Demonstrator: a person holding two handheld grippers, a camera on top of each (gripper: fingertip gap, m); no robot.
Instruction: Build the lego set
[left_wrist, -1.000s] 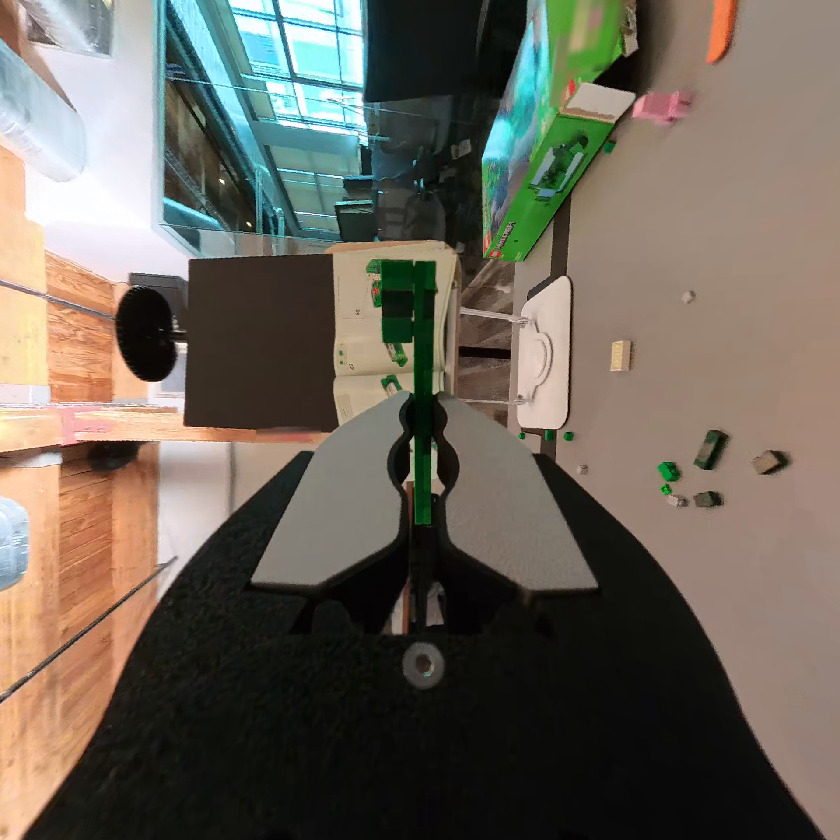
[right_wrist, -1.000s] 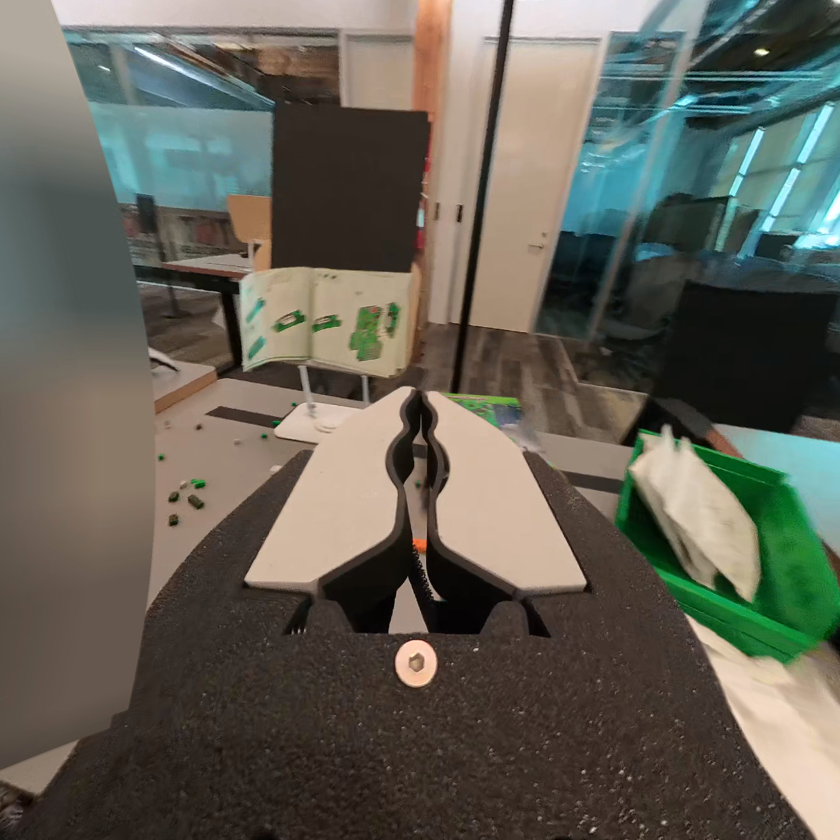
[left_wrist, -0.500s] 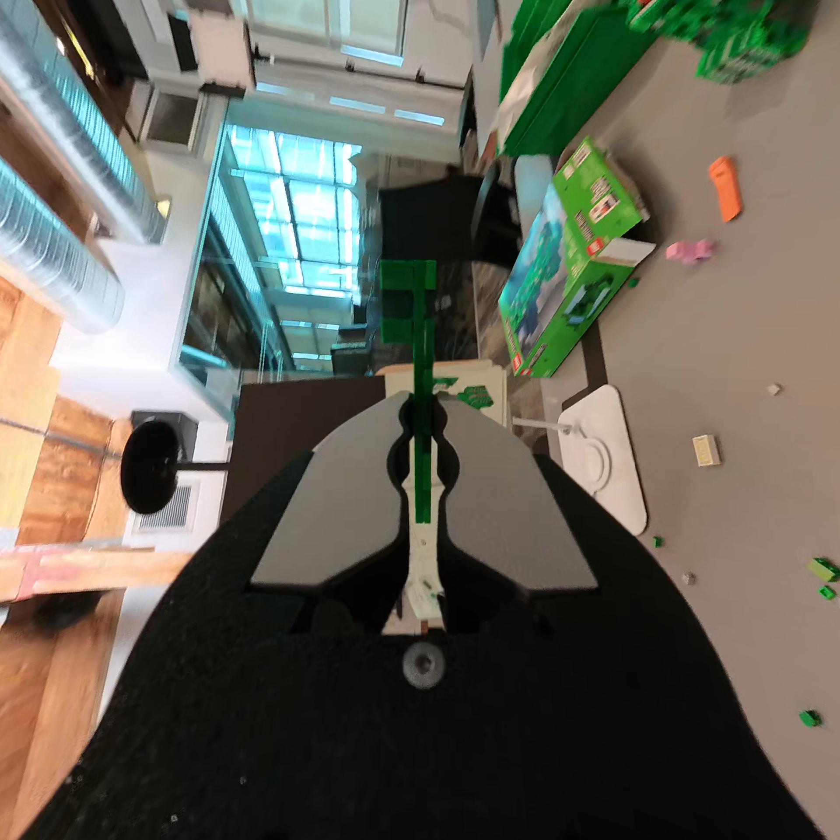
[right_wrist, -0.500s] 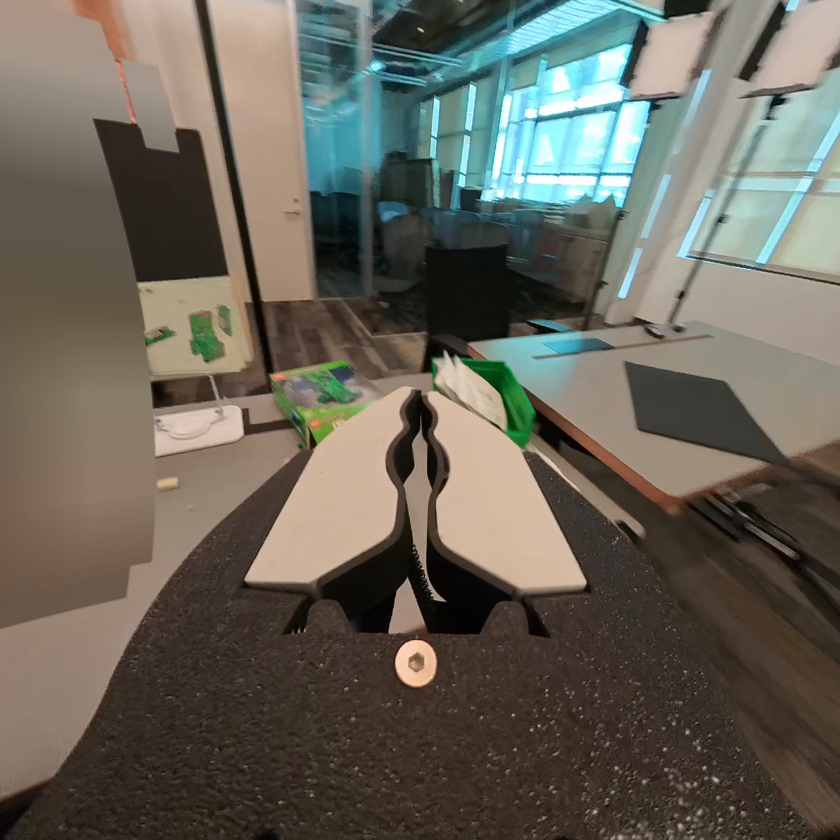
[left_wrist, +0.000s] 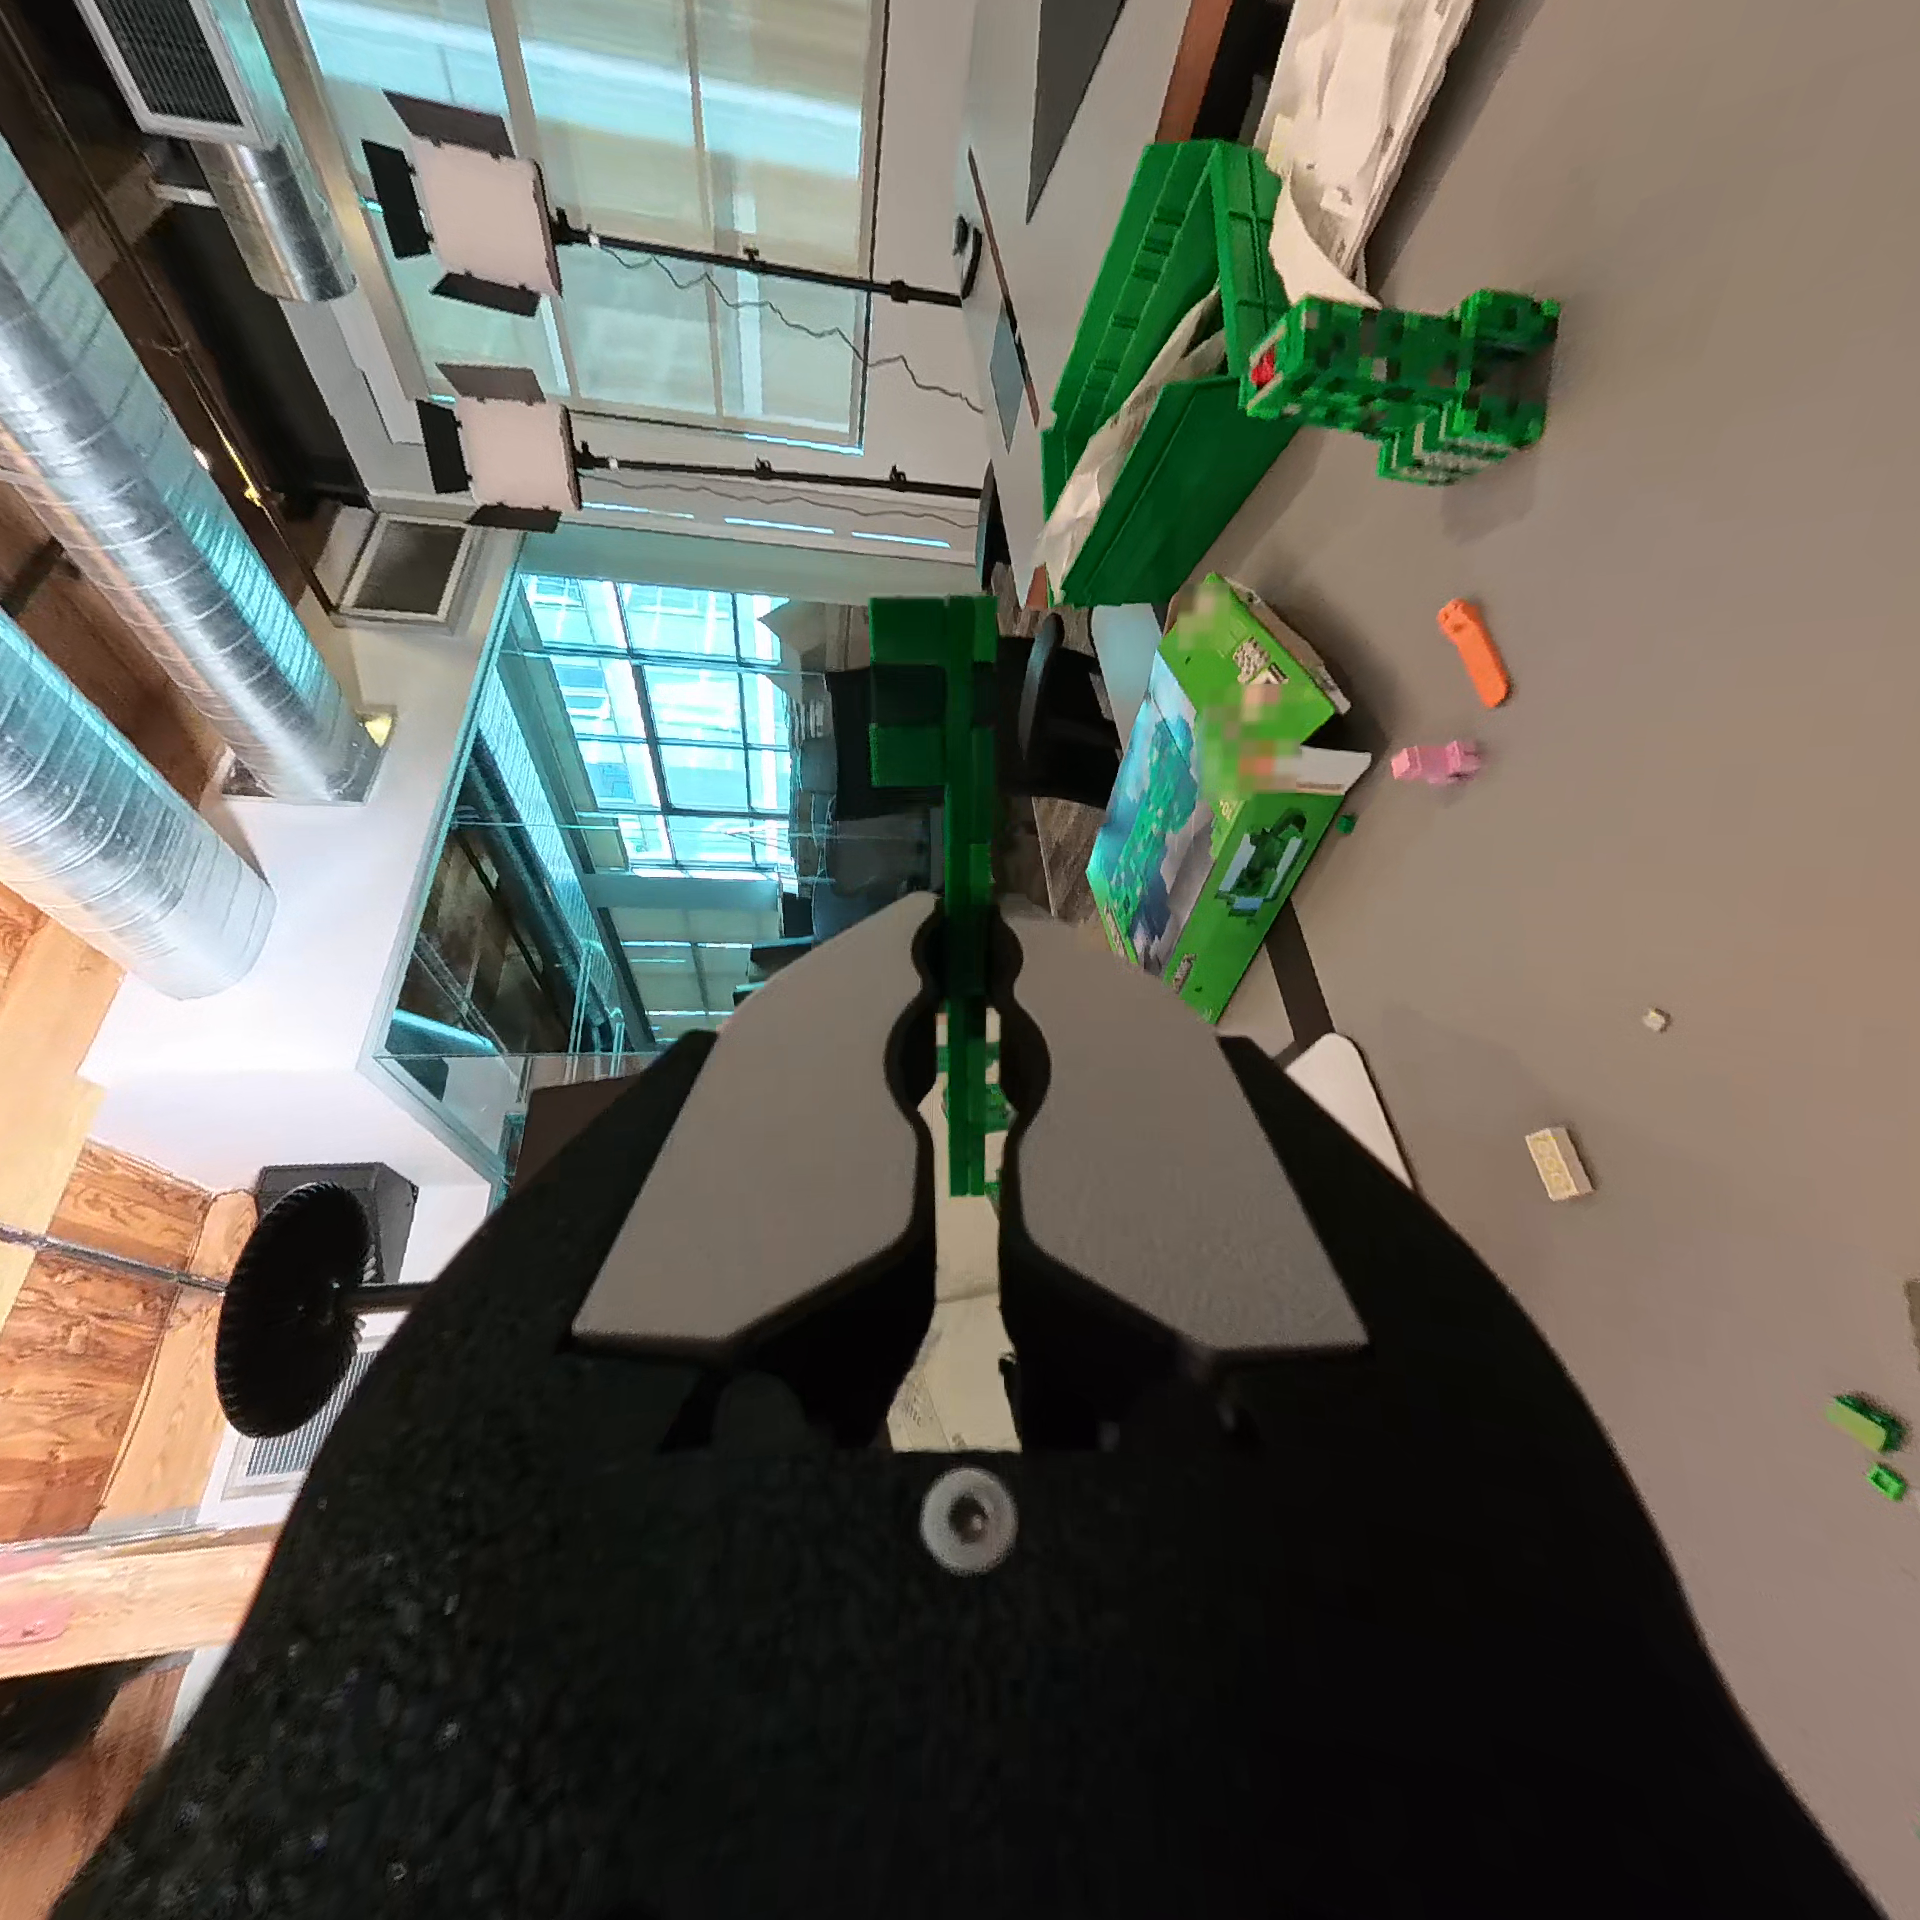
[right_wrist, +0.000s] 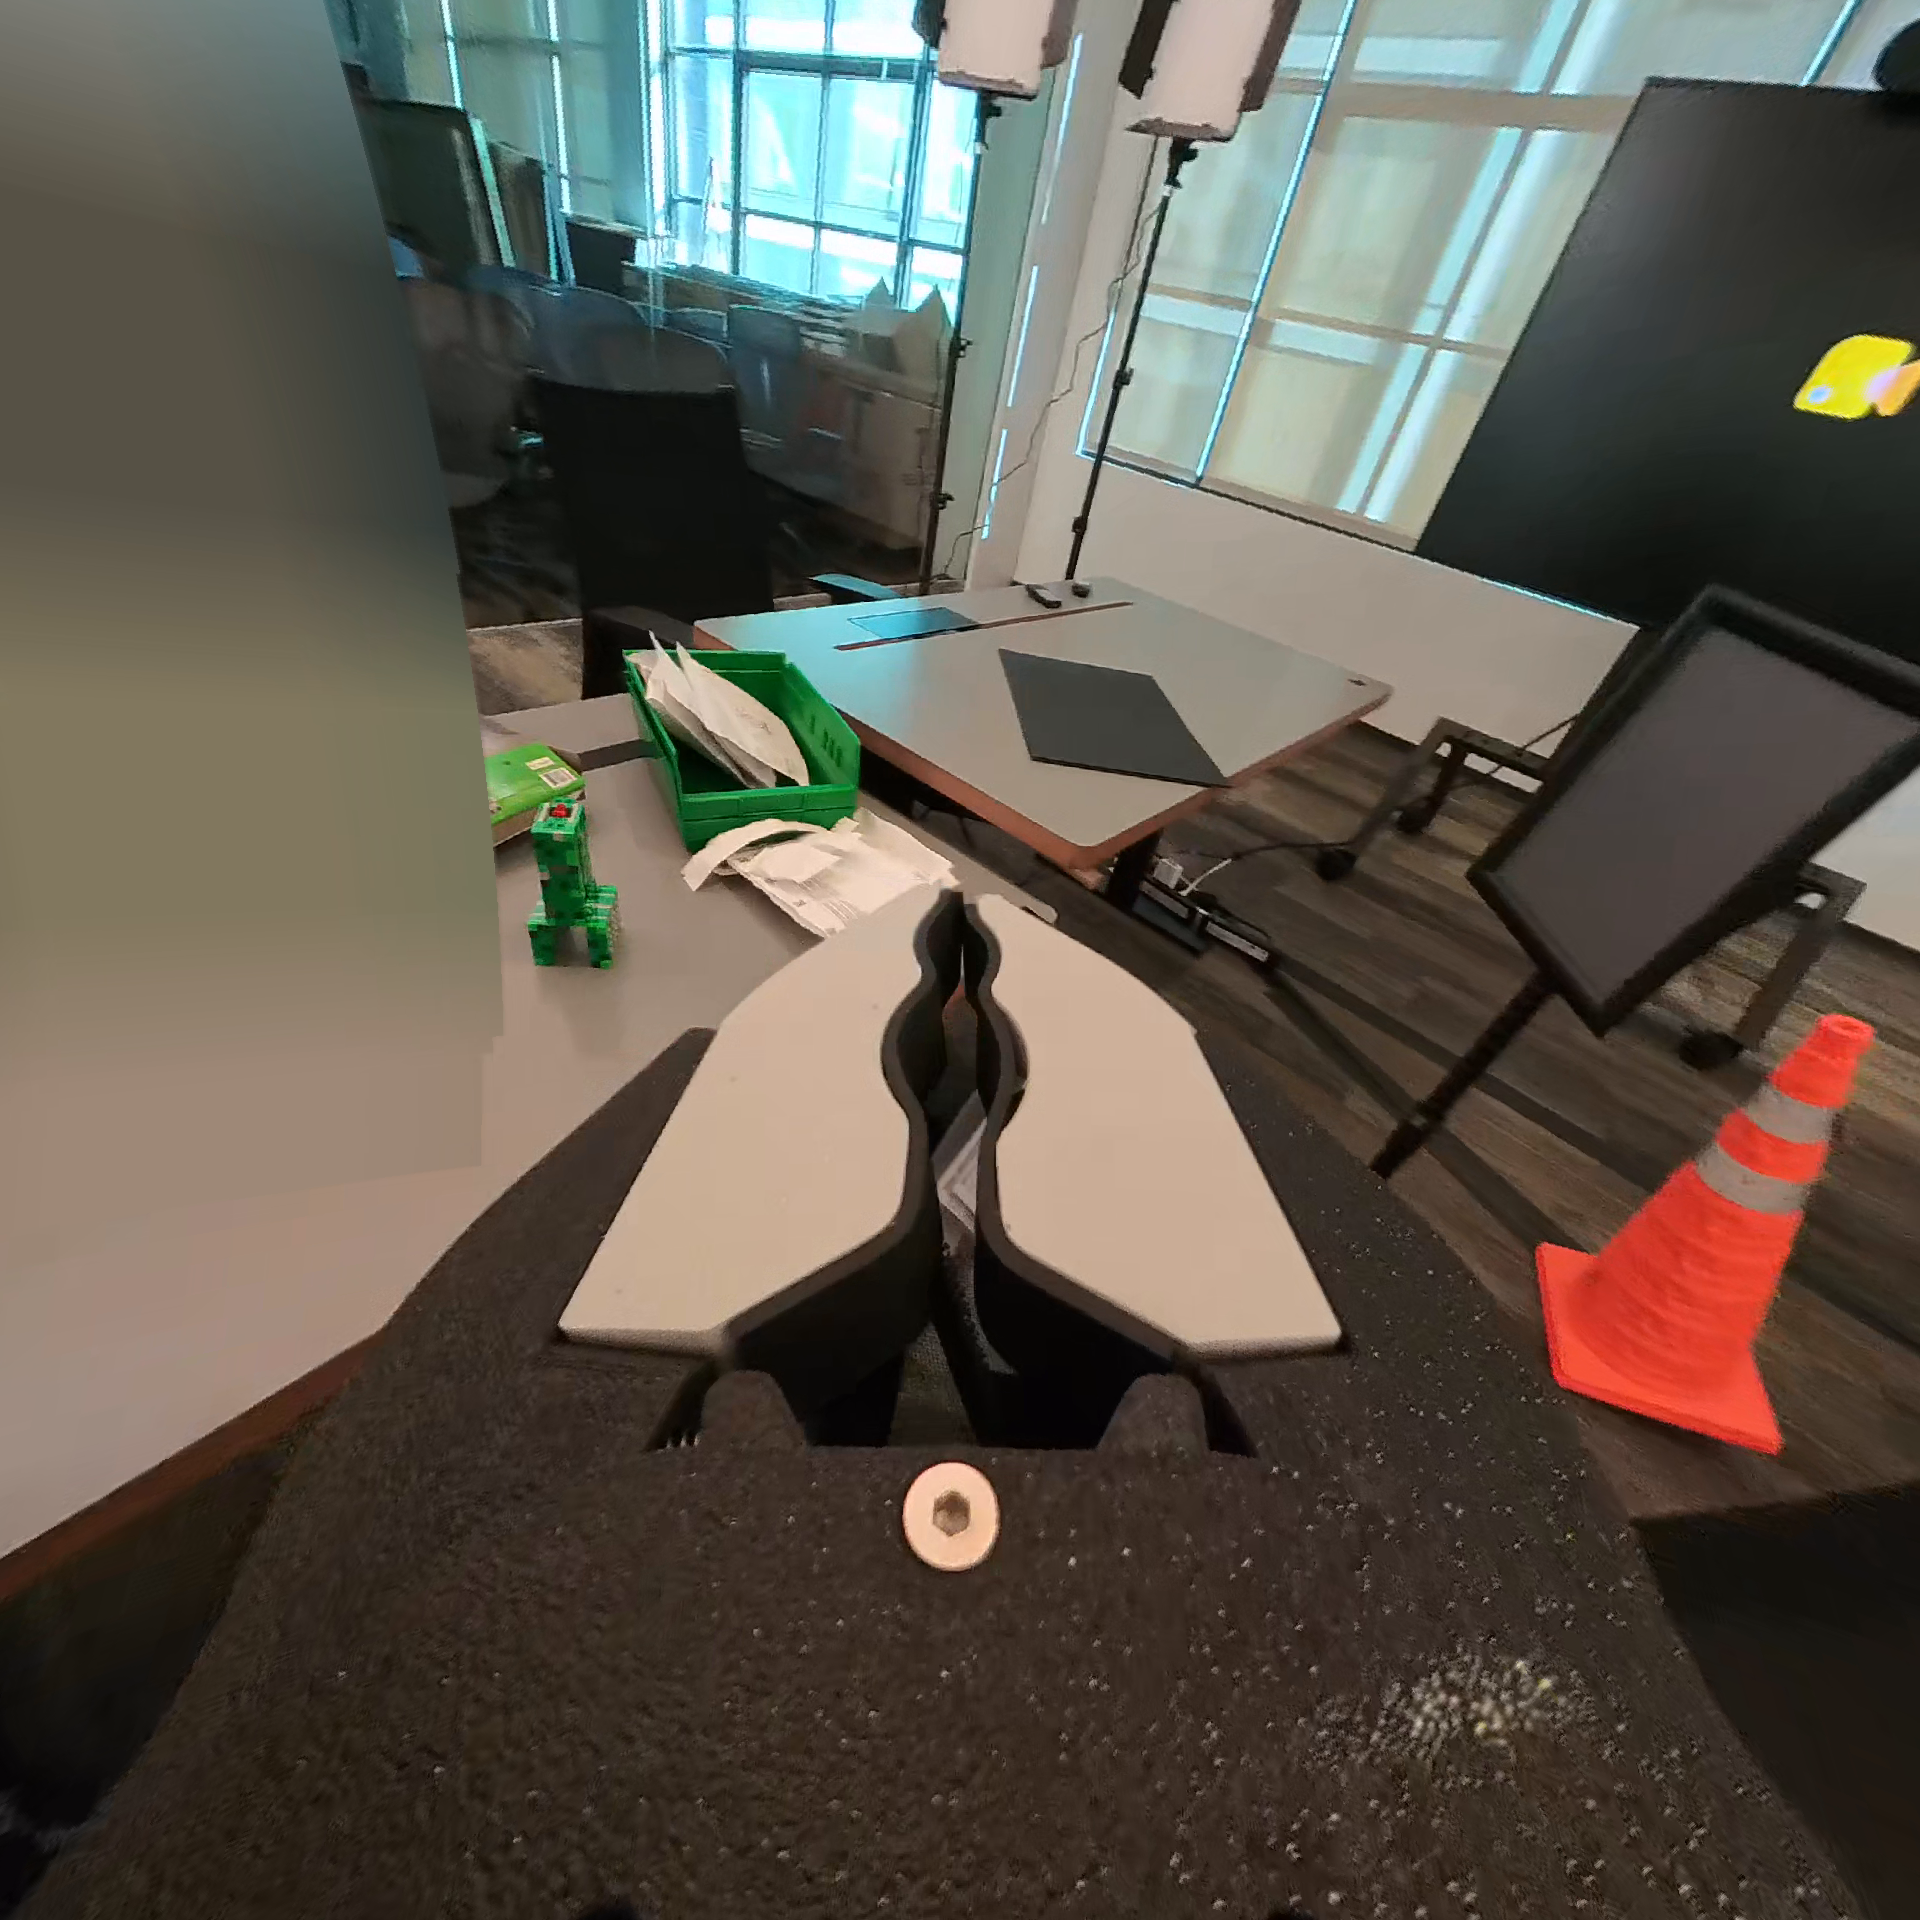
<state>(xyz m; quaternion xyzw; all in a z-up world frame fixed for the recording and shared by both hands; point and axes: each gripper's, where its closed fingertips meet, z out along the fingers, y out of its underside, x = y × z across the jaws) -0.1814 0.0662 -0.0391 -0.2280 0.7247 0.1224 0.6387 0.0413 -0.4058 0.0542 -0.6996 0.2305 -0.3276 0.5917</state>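
left wrist view now faces the green figure (left_wrist: 1403, 384), left gripper (left_wrist: 966, 925) still clamping the green plate (left_wrist: 961, 790); right gripper (right_wrist: 961, 920) closed, empty.

Built figure (right_wrist: 569, 891) on table (right_wrist: 727, 935), bin (right_wrist: 748, 748) just behind.

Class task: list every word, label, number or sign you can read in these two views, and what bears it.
Green set box: print too small or mosaicked to read.
Papers by the green bin: print too small.
Black screen: yellow symbol, no legible words.
Nothing else legible.
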